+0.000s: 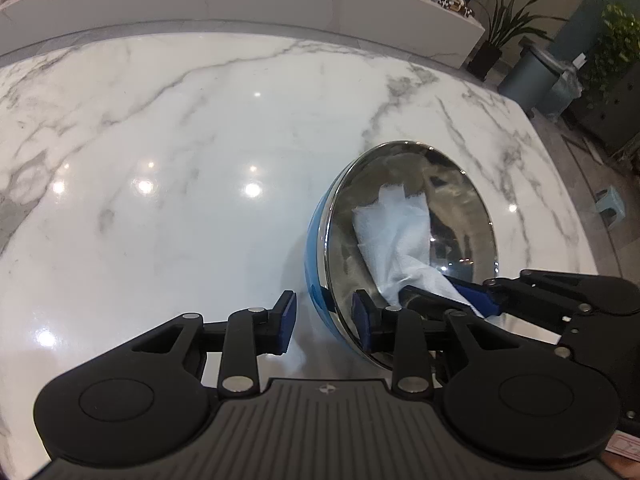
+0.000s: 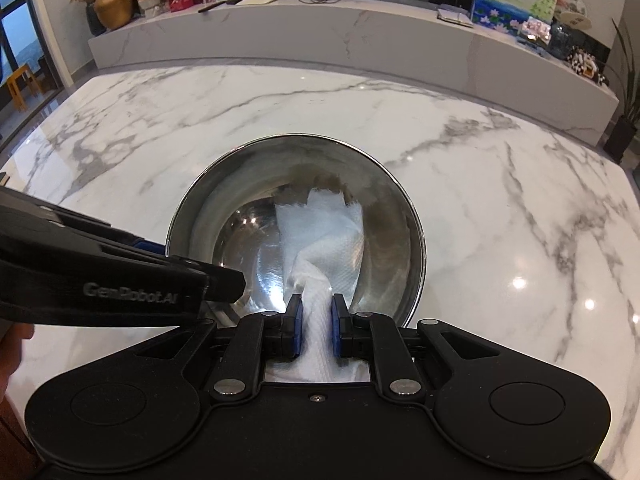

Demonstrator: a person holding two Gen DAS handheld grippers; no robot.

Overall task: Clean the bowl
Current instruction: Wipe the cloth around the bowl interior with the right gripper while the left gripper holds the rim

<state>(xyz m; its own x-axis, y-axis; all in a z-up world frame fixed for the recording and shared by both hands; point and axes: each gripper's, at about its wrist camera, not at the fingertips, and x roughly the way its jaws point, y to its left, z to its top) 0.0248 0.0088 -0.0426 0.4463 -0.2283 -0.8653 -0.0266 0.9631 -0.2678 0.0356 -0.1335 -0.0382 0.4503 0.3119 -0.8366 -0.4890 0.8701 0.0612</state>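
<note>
A steel bowl [image 1: 460, 208] with a blue outside lies tipped on the marble table, its mouth turned toward my right gripper. My left gripper [image 1: 324, 320] is open and straddles the bowl's near rim, one pad outside the blue wall and one inside, neither pressing on it. A crumpled white paper towel [image 2: 320, 232] lies against the inside of the bowl [image 2: 240, 184]. My right gripper [image 2: 316, 320] is shut on the towel's near end. In the left wrist view the right gripper [image 1: 448, 296] reaches into the bowl from the right with the towel [image 1: 392, 232]. The left gripper [image 2: 200, 268] shows at the bowl's left rim.
The white marble table [image 1: 160, 140] spreads far to the left and beyond the bowl. A long white ledge [image 2: 320, 32] behind it carries pictures, routers and a gold vase. Off the table's right edge stand a grey bin [image 1: 528, 76] and potted plants [image 1: 500, 28].
</note>
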